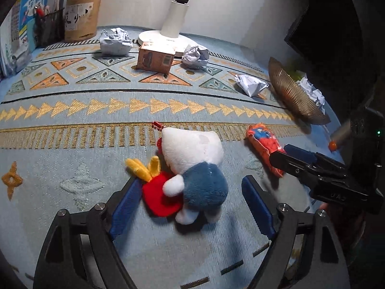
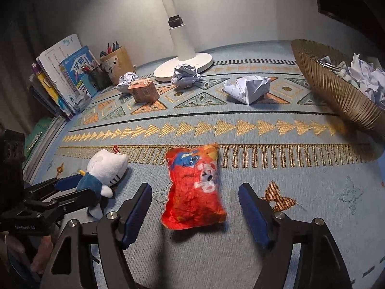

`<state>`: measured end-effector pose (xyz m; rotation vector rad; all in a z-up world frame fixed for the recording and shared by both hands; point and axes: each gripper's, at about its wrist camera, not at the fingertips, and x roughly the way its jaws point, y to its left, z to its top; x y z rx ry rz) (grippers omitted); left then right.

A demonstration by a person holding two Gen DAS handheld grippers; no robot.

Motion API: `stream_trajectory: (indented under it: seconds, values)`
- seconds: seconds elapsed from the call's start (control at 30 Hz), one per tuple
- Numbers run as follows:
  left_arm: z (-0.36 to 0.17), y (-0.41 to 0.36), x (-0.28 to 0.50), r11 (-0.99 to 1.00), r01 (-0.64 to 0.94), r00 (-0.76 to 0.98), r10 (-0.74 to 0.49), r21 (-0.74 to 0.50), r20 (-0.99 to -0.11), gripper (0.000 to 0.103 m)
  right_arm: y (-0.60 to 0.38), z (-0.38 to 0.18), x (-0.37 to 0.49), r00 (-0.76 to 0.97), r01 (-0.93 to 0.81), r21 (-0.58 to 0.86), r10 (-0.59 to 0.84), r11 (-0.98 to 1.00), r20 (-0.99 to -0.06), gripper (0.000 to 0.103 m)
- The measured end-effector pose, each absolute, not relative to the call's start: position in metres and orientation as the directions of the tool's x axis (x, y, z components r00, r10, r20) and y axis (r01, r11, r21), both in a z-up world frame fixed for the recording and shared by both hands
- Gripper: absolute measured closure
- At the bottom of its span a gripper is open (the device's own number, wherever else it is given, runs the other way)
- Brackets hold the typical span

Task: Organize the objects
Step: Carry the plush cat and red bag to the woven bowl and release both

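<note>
A white plush cat (image 1: 192,149) in a blue top, holding a red and yellow fries toy, lies on the patterned blue cloth (image 1: 72,110). My left gripper (image 1: 190,192) stands open around its body. The left pad is right beside the red part and the right pad is apart from the toy. A red printed soft pouch (image 2: 192,187) lies flat between the wide jaws of my right gripper (image 2: 195,190), and neither pad touches it. The plush cat (image 2: 105,166) and left gripper (image 2: 77,190) show at the left of the right wrist view. The pouch (image 1: 262,139) and right gripper (image 1: 286,155) show at the right of the left wrist view.
Crumpled paper balls (image 2: 185,74) (image 2: 247,86) (image 1: 115,41) and a small cardboard box (image 1: 155,57) lie near the white lamp base (image 2: 182,66). A ribbed brown bowl (image 2: 336,94) at the right holds more crumpled paper. Pen holders (image 1: 81,19) and books (image 2: 69,77) stand at the back left.
</note>
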<state>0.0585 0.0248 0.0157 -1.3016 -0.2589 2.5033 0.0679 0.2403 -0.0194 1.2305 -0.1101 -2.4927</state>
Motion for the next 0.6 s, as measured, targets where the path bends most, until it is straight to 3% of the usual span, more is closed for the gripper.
stream_trajectory:
  seconds: [0.17,0.27,0.3,0.4,0.5,0.6]
  values:
    - [0.015,0.037,0.056,-0.965,-0.146,-0.572,0.262,-0.217,-0.777,0.022,0.229,-0.025,0.061,-0.519,0.308,0.194,-0.335,-0.931,-0.786,0.03]
    - [0.015,0.04,0.054,-0.977,-0.136,-0.582,0.215,-0.166,-0.784,0.032,0.224,-0.026,0.058,-0.524,0.302,0.174,-0.316,-0.937,-0.791,0.03]
    - [0.015,0.041,0.054,-0.981,-0.134,-0.587,0.191,-0.139,-0.787,0.041,0.223,-0.027,0.057,-0.528,0.292,0.163,-0.301,-0.942,-0.794,0.036]
    - [0.015,0.039,0.057,-0.979,-0.148,-0.598,0.202,-0.141,-0.776,0.05,0.219,-0.027,0.059,-0.549,0.292,0.102,-0.254,-0.951,-0.796,0.068]
    - [0.023,0.036,0.061,-0.967,-0.179,-0.617,0.252,-0.18,-0.746,0.058,0.22,-0.022,0.066,-0.566,0.308,0.117,-0.28,-0.944,-0.775,0.076]
    - [0.05,0.036,0.066,-0.942,-0.231,-0.641,0.337,-0.245,-0.69,0.059,0.236,-0.003,0.074,-0.57,0.317,0.235,-0.383,-0.919,-0.727,0.077]
